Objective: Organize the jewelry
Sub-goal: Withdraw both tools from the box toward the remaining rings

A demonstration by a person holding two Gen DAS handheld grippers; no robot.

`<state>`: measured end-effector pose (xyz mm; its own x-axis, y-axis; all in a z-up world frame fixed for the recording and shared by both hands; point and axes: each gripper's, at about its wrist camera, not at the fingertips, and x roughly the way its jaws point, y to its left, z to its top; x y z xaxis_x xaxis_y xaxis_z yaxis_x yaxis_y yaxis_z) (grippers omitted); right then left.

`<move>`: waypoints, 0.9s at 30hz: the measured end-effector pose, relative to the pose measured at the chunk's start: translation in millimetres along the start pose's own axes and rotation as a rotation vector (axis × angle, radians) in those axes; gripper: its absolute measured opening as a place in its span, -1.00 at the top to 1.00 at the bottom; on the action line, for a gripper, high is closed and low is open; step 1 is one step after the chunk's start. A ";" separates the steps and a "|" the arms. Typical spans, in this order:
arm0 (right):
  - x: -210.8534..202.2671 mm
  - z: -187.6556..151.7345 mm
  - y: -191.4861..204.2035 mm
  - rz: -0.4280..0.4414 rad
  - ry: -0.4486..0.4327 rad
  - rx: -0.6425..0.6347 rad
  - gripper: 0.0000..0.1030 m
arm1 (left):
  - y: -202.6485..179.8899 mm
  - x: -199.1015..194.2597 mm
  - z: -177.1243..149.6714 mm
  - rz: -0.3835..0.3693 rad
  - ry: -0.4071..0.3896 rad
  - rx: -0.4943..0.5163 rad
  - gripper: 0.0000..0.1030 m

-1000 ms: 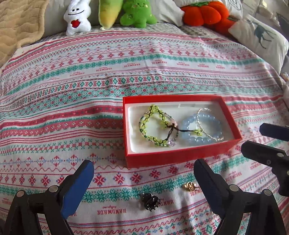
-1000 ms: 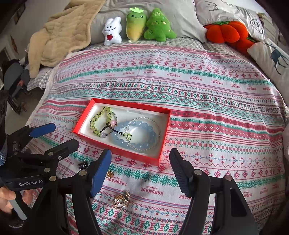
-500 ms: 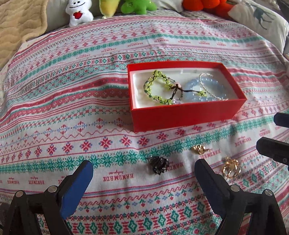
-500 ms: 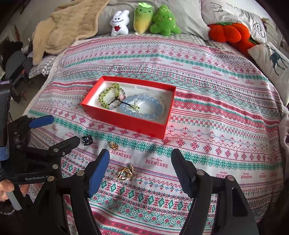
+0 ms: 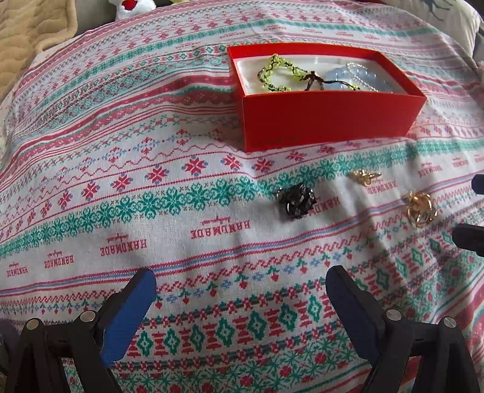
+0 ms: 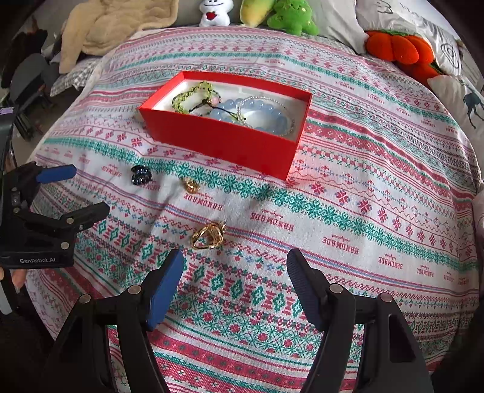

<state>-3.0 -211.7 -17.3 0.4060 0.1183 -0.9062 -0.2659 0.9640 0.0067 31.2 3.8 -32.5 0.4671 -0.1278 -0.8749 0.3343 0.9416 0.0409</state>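
A red box (image 5: 329, 118) (image 6: 224, 137) on the patterned bedspread holds a green bead bracelet (image 5: 273, 72) (image 6: 193, 95) and blue and clear bead bracelets (image 5: 360, 78) (image 6: 257, 113). In front of it lie a black piece (image 5: 296, 199) (image 6: 139, 174), a small gold piece (image 5: 364, 176) (image 6: 191, 185) and a larger gold piece (image 5: 420, 208) (image 6: 208, 236). My left gripper (image 5: 240, 294) (image 6: 78, 190) is open and empty, near the black piece. My right gripper (image 6: 234, 276) is open and empty, just short of the larger gold piece.
Plush toys (image 6: 281, 15) and an orange plush (image 6: 399, 50) line the head of the bed. A beige blanket (image 6: 121, 27) lies at the back left and a deer pillow (image 6: 459, 99) at the right. The bed edge drops off at left.
Both grippers have drawn back toward the near edge and lower, so the box sits farther off and the three loose pieces are in full view. Both stay open.
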 end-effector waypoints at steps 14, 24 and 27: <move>27.7 -14.3 17.2 0.015 0.067 -0.063 -0.43 | -5.1 14.0 -6.3 -0.073 0.036 0.018 -0.82; 34.3 -10.4 15.7 0.039 0.007 -0.046 -0.49 | -9.1 18.3 -6.6 -0.072 0.028 0.035 -0.82; 35.2 -4.5 13.6 0.059 -0.005 -0.041 -0.48 | -8.6 18.7 -5.9 -0.075 0.024 0.038 -0.81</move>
<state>3.8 -195.5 -51.0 0.3931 0.1764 -0.9024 -0.3256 0.9445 0.0428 32.2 -4.8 -52.1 0.4201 -0.1896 -0.8874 0.3984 0.9172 -0.0074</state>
